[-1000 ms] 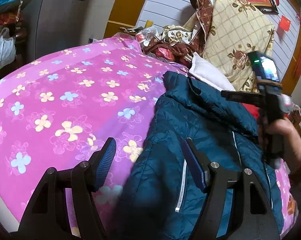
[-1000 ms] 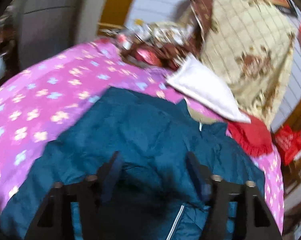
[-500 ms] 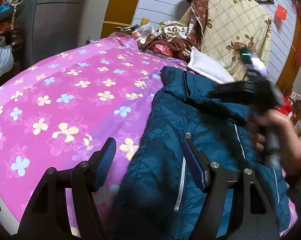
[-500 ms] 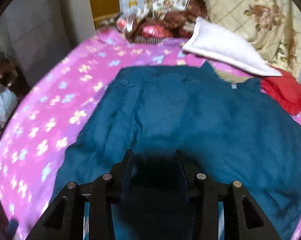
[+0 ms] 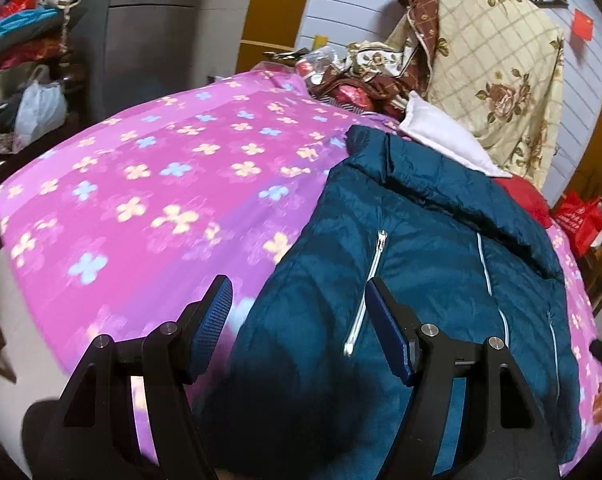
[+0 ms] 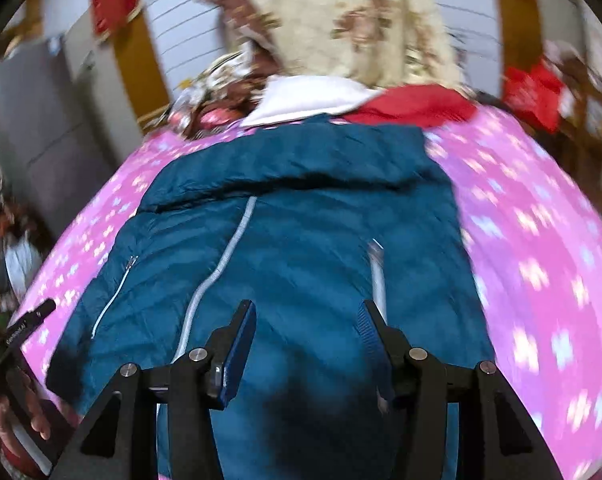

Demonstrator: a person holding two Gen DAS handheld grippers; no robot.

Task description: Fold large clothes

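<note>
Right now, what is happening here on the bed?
A person holds a gripper in each hand over a blue jacket that lies front up on a pink sheet. The left gripper is open over the jacket's edge. The right gripper is open above its middle; its jaws have just been opening, gripping nothing. No fold is started yet.
</note>
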